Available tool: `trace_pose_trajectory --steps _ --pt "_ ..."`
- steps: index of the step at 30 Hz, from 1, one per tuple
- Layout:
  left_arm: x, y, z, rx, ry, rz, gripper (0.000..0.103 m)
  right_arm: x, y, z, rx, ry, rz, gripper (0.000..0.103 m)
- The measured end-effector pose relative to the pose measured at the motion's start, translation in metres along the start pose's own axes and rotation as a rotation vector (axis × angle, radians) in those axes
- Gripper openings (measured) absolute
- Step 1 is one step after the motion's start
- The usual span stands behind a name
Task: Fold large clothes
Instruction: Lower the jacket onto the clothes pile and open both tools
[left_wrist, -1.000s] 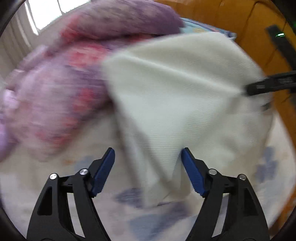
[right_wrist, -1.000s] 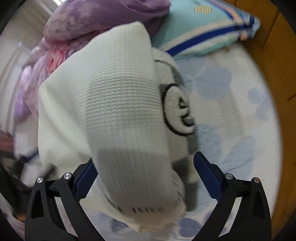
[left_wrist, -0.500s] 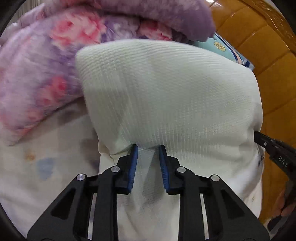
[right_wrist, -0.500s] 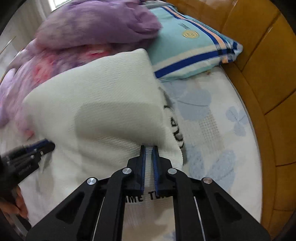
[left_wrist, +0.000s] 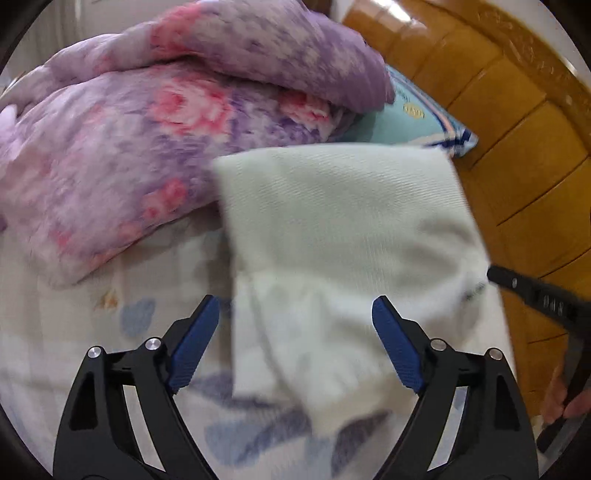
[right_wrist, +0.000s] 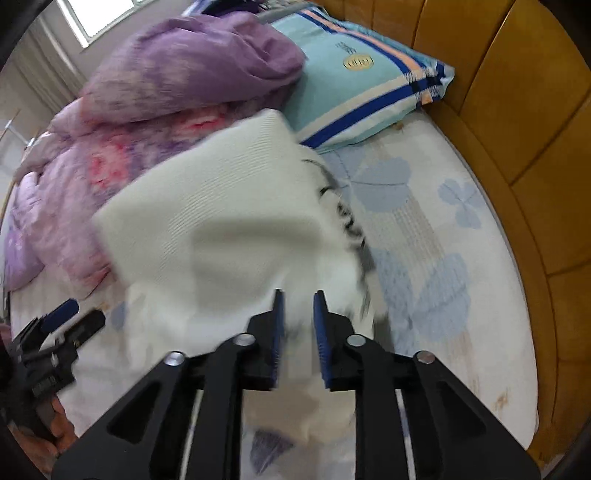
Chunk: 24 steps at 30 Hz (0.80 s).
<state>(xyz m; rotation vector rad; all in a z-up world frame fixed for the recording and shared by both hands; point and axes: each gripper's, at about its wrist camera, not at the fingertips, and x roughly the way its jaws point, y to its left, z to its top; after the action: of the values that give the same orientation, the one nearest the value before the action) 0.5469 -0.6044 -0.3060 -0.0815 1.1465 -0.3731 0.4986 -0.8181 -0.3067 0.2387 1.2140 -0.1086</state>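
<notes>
1. Folding looks well along to me: the white knit sweater (left_wrist: 343, 236) lies as a compact bundle on the bed (right_wrist: 454, 295), near the striped pillow (right_wrist: 365, 85) by the headboard.
2. My left hand-held gripper (left_wrist: 295, 343) has just spread wide, nothing pinched.
3. My right hand-held gripper (right_wrist: 298, 332) has just been parting; knit shows between its jaws, unpressed.
4. Blur hides the sweater's near hem and any loose sleeve, so I cannot tell whether another fold remains.
</notes>
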Motion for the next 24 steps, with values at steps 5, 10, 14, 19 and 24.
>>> trace_pose_trajectory --steps 5,10,14,19,24 --pt "-0.091 0.013 -0.016 0.025 -0.034 0.022 0.088 -0.094 0.048 -0.056 -0.042 -0.122 0.005 0.087" --pt "-0.187 0.012 -0.047 0.079 -0.121 -0.006 0.091 -0.169 0.089 -0.104 -0.046 -0.203 -0.025 0.095" --pt "-0.259 0.012 -0.08 0.109 -0.188 -0.039 0.093 -0.221 0.122 -0.143 -0.008 -0.255 -0.035 0.095" --pt "-0.334 0.031 -0.128 0.114 -0.218 0.034 0.097 -0.275 0.166 -0.193 -0.04 -0.309 -0.044 0.095" --pt "-0.383 0.071 -0.174 0.04 -0.275 0.008 0.097 -0.297 0.206 -0.248 -0.045 -0.323 -0.057 0.095"
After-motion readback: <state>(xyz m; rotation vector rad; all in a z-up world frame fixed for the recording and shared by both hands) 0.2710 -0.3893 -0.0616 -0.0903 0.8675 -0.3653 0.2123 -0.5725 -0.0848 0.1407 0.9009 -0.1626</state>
